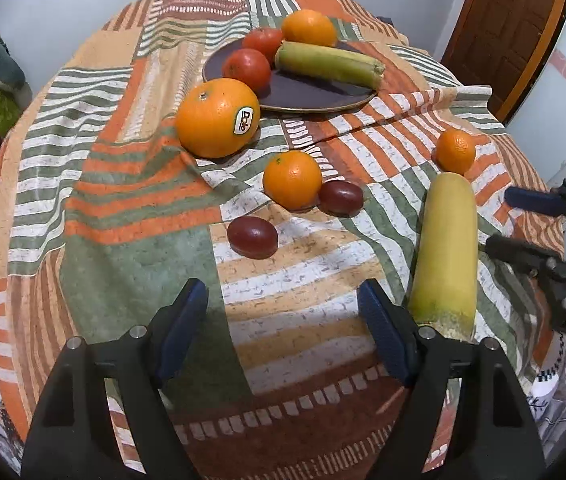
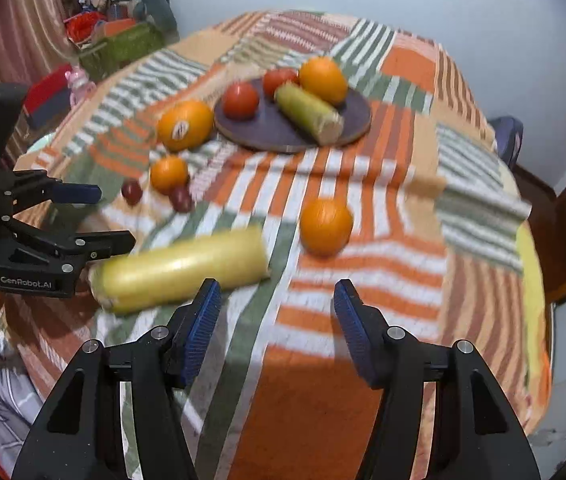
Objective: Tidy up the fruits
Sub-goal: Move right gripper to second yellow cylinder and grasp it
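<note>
I hold my left gripper [image 1: 283, 316] low over the desk, and its two blue pads are wide apart with nothing between them. My right gripper [image 2: 277, 316] is spread wide too, and it holds nothing. The desk wears a striped orange, green and white cloth [image 1: 131, 184]. Far back on it sits a round dark plate [image 1: 311, 94]. On the plate lie two red tomatoes [image 1: 247, 68], one orange [image 1: 309, 28] and a green-yellow banana piece [image 1: 329, 65]. A big orange with a white sticker [image 1: 217, 118] sits on the cloth, just beside the plate's near rim. Closer to me is a smaller orange [image 1: 292, 179], and a dark red plum [image 1: 341, 198] touches its side. Another dark red plum [image 1: 252, 237] lies near them, a bit closer to me. A long pale yellow banana piece [image 1: 445, 252] lies on the cloth just beside my left gripper's right finger. A small orange [image 1: 456, 150] sits right at its far end. The right camera's picture is blurry.
</note>
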Demonstrator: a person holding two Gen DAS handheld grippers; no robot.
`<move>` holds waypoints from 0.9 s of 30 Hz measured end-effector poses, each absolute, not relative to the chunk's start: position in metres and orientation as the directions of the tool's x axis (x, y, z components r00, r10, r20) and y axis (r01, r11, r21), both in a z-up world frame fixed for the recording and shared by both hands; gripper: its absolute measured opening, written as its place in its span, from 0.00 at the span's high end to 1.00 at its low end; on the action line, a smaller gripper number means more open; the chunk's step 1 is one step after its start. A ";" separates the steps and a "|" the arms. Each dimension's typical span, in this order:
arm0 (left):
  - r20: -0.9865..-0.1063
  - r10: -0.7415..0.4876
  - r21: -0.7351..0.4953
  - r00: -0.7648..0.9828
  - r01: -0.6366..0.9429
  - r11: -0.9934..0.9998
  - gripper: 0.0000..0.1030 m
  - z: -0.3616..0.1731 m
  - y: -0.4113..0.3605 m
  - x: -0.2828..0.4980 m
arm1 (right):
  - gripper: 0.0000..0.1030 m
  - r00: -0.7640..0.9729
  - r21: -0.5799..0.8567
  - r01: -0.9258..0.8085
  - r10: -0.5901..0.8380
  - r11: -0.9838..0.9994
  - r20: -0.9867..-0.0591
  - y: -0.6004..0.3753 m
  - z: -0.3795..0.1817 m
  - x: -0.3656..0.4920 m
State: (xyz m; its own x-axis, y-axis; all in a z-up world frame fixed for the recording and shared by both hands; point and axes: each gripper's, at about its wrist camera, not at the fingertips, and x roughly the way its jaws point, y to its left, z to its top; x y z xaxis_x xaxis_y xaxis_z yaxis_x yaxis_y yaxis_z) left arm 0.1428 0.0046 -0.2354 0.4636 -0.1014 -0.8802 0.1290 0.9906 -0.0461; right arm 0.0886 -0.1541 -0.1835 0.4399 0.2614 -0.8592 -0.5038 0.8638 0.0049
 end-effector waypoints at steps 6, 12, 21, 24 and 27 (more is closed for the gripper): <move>-0.880 -0.112 -0.061 0.461 0.123 0.990 0.24 -0.233 0.002 0.141 | 0.46 0.438 0.040 -0.474 0.275 0.880 -0.856 -0.152 -0.188 0.098; -0.874 -0.126 -0.062 0.469 0.149 0.987 0.24 -0.228 -0.016 0.135 | 0.46 0.452 0.050 -0.457 0.280 0.888 -0.847 -0.142 -0.185 0.111; -0.861 -0.152 -0.091 0.486 0.148 0.985 0.24 -0.222 -0.017 0.133 | 0.46 0.465 0.051 -0.454 0.285 0.890 -0.838 -0.141 -0.170 0.115; -0.849 -0.137 -0.090 0.510 0.117 0.989 0.24 -0.215 -0.004 0.130 | 0.46 0.458 0.086 -0.465 0.322 0.881 -0.829 -0.138 -0.161 0.107; -0.837 -0.116 -0.086 0.535 0.079 0.993 0.24 -0.208 0.011 0.126 | 0.46 0.430 0.114 -0.483 0.349 0.868 -0.833 -0.126 -0.163 0.101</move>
